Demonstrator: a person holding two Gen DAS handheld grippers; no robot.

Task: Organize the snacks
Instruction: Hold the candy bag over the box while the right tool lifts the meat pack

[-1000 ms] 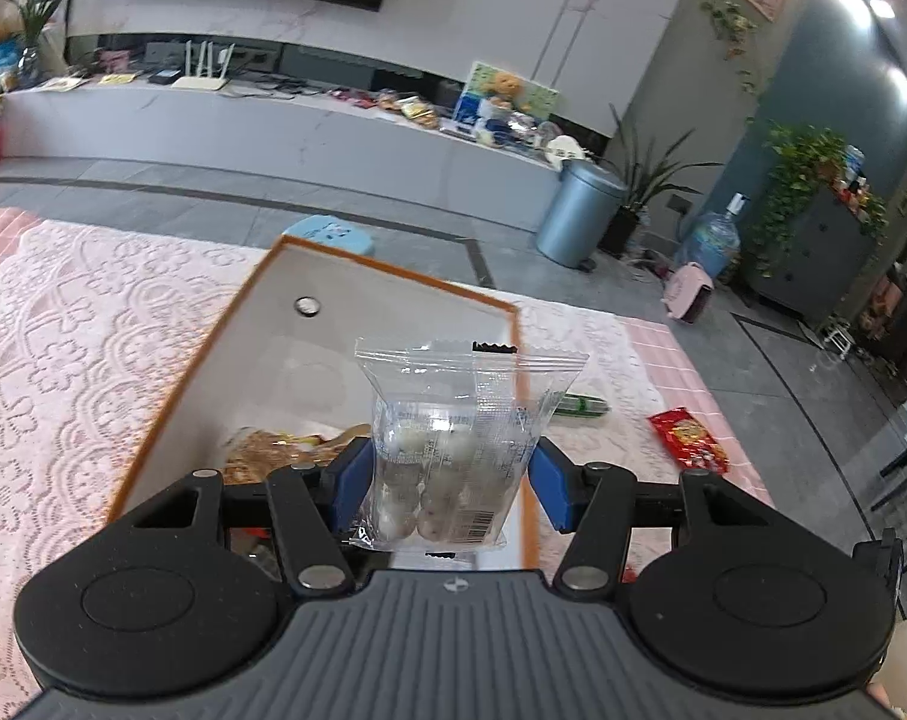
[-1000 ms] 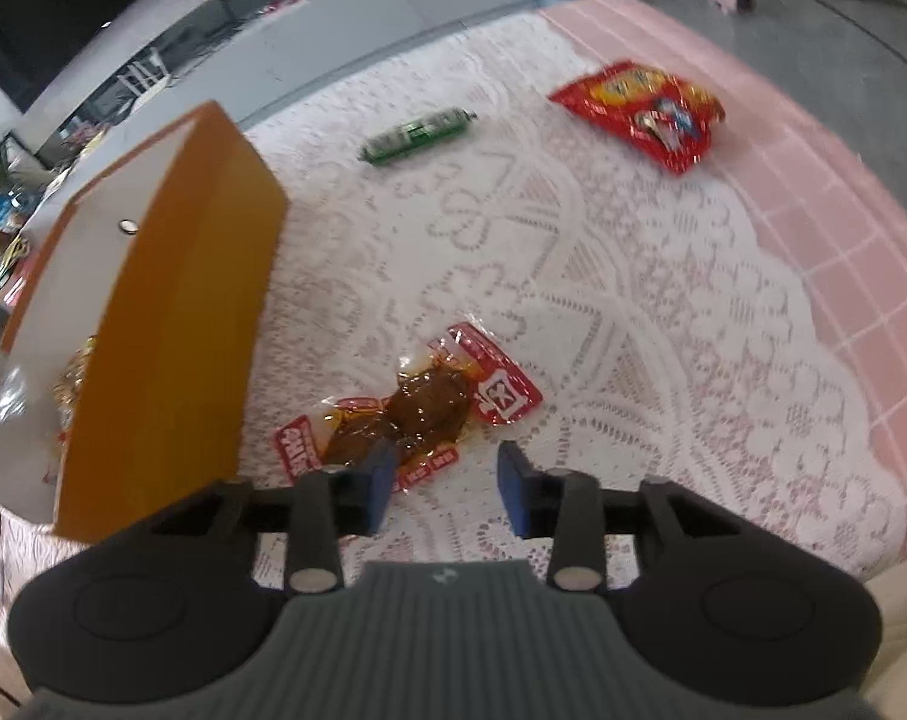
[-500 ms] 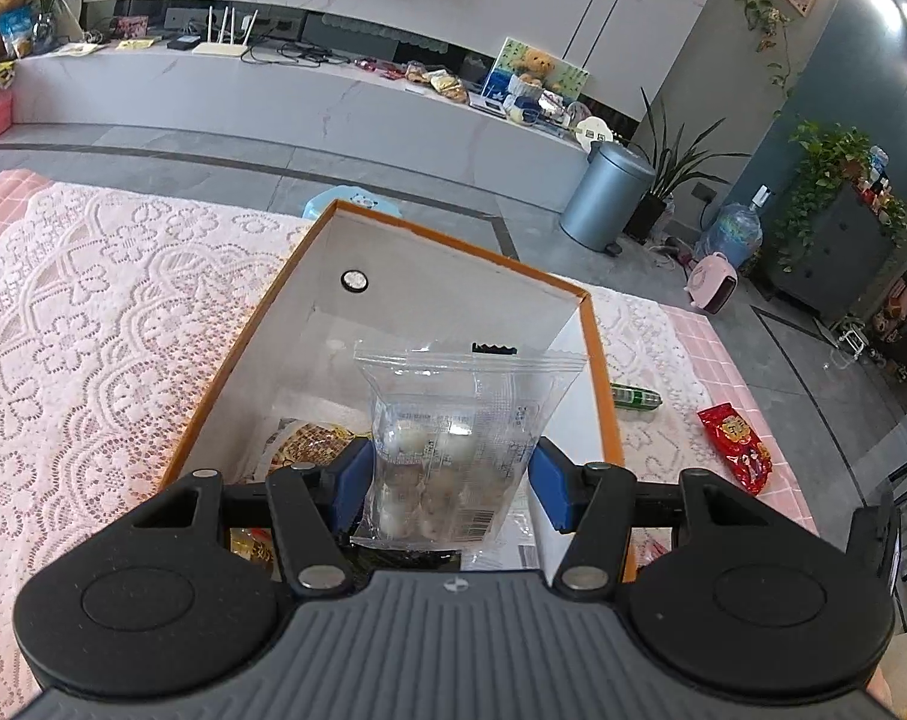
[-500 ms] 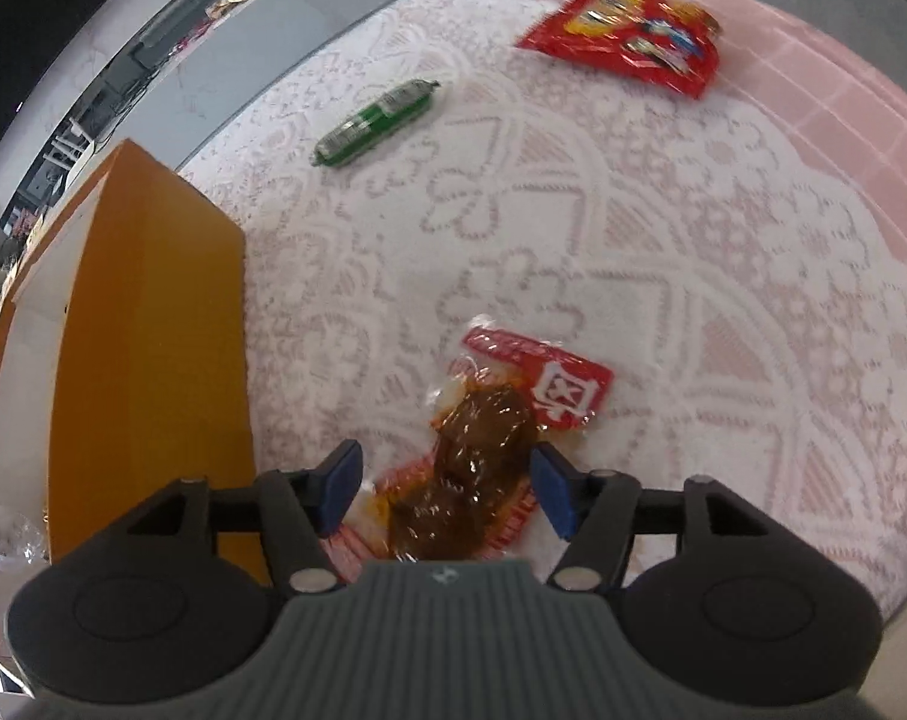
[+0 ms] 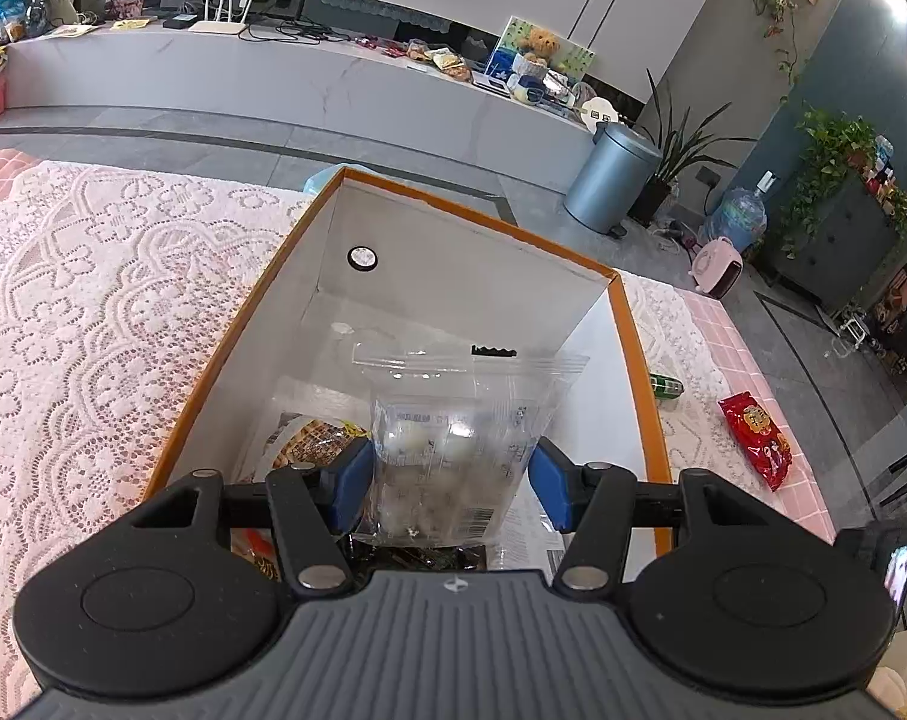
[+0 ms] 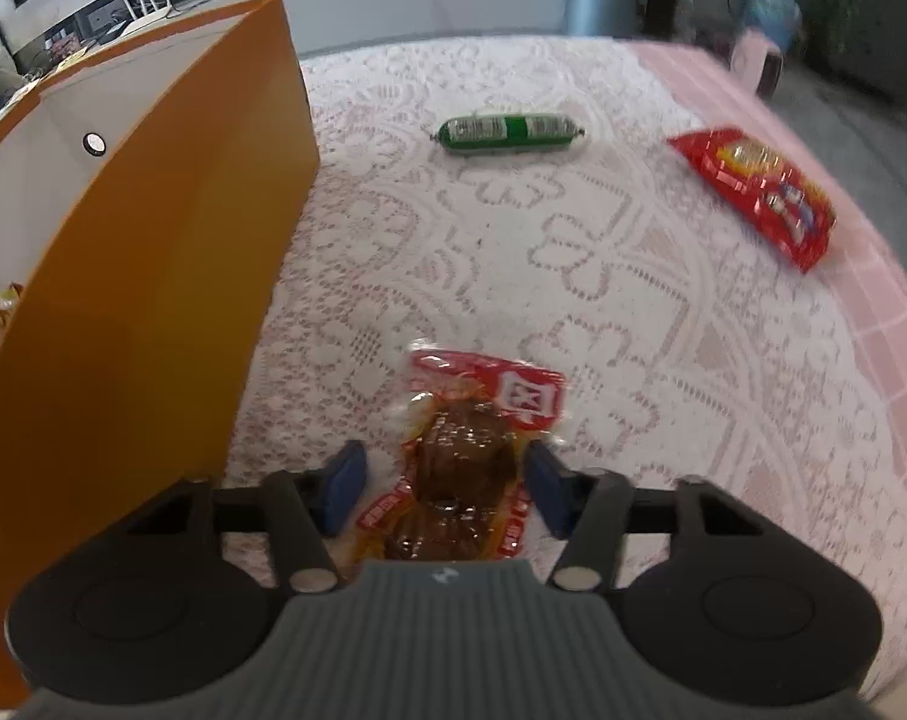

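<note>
Your left gripper clamps a clear bag of white balls above the orange box at centre frame for dropping, while your right gripper, jaws apart, straddles a brown-meat packet at lower centre to pick it.

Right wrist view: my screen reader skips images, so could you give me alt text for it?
The open right gripper straddles a red-labelled packet of brown braised snack lying on the pink lace tablecloth. An orange box stands to the left; a green sausage and a red snack bag lie farther off.
</note>
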